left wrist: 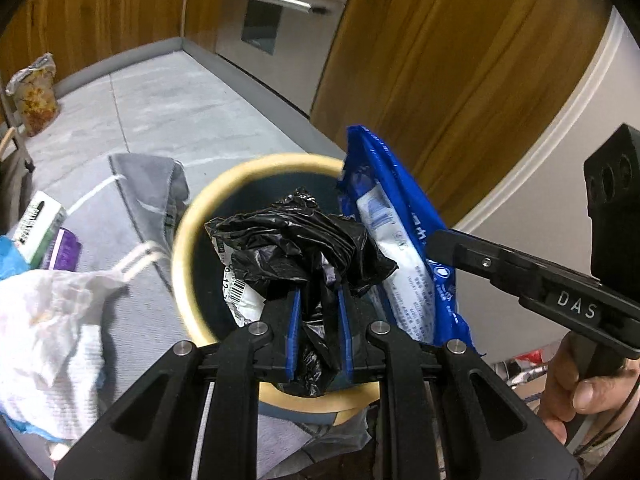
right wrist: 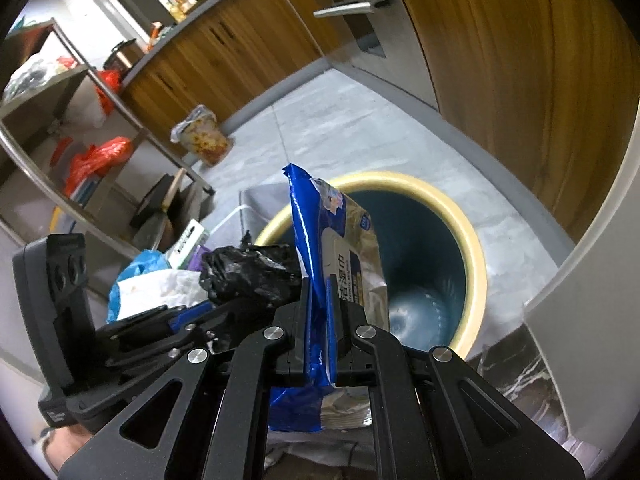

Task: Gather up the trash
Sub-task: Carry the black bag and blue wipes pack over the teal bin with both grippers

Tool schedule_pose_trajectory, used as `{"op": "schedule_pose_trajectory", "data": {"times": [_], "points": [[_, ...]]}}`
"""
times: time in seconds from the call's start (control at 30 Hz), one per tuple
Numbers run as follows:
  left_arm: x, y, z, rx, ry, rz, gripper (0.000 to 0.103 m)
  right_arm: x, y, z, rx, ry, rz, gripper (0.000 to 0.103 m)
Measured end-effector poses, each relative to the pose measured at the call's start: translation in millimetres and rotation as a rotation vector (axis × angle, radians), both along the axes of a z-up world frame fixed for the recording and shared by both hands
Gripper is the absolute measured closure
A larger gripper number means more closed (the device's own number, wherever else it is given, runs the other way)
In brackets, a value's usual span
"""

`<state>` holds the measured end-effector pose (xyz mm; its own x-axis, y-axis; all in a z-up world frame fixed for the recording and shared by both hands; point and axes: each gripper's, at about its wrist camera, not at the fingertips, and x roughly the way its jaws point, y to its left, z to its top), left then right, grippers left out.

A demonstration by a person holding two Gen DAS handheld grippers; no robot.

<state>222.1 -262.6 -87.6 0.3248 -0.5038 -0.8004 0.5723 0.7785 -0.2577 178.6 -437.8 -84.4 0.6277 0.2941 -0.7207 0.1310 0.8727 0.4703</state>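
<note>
Your left gripper point(left wrist: 319, 308) is clamped on a crumpled black plastic bag point(left wrist: 296, 236) above the round bin point(left wrist: 188, 248). Your right gripper point(right wrist: 319, 300) is clamped on a blue wet-wipes pack point(right wrist: 320, 240) with Chinese writing, beside the bin's rim. Its arm reads "DAS". A barcode label point(left wrist: 240, 292) shows under the bag.

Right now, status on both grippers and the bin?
Left gripper shut on black bag. Right gripper shut on blue pack. Both above bin. Nothing blocking.
</note>
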Motion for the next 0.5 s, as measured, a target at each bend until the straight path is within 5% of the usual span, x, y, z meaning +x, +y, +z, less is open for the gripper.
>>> {"op": "schedule_pose_trajectory", "data": {"times": [0.43,0.5], "points": [[9.8,-14.8,-35.9,0.04,0.052,-0.025,0.084,5.2,-4.5,-9.7,0.009,0.013,-0.023,0.096],[11.1,-11.6,-37.2,0.041,0.064,-0.013,0.071,6.6,-6.0,-10.8,0.012,0.014,-0.033,0.096]]}}
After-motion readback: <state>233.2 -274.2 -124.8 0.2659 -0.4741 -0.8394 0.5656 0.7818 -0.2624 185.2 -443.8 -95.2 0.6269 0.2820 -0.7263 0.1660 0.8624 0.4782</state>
